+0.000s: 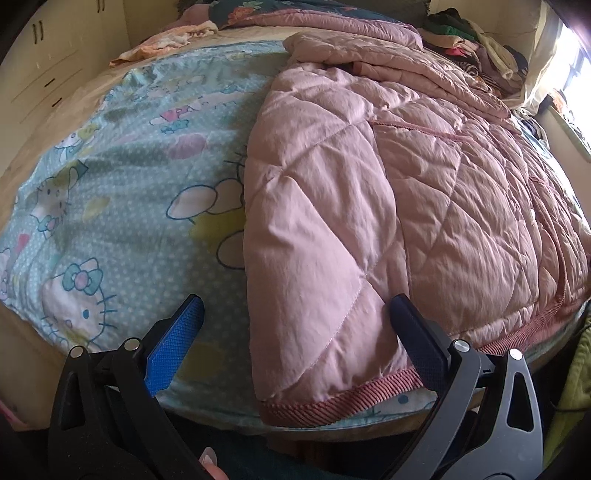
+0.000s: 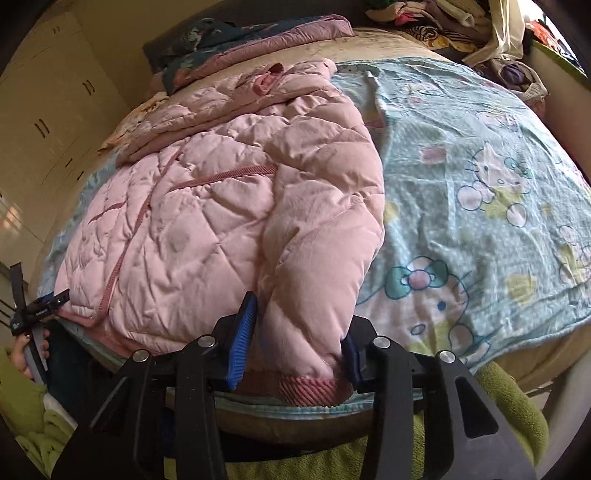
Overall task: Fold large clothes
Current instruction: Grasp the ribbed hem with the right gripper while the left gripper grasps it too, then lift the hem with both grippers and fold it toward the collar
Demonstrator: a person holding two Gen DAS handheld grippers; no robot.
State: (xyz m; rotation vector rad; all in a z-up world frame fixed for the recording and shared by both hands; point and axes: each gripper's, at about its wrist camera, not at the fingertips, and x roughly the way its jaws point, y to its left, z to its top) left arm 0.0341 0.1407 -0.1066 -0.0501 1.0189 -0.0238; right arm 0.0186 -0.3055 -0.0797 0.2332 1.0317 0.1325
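A pink quilted jacket (image 1: 388,192) lies spread on a bed with a pale blue cartoon-cat sheet (image 1: 122,192). My left gripper (image 1: 295,302) hovers at the near edge of the bed with its blue pads (image 1: 173,343) wide apart. The jacket's near-left hem corner with its ribbed trim lies between them, untouched. In the right wrist view the same jacket (image 2: 221,206) fills the left half of the bed. My right gripper (image 2: 299,328) has its jaws drawn in on the puffy near-right hem corner, and the fabric bulges up between them. Its right pad is mostly hidden behind the cloth.
A pile of mixed clothes (image 1: 476,48) sits at the far right by a bright window. Folded quilts (image 1: 295,14) lie at the head of the bed. Cream cabinets (image 1: 48,59) stand on the left. A green fleece (image 2: 498,398) hangs below the bed's near edge. A person's hand (image 2: 26,354) shows at far left.
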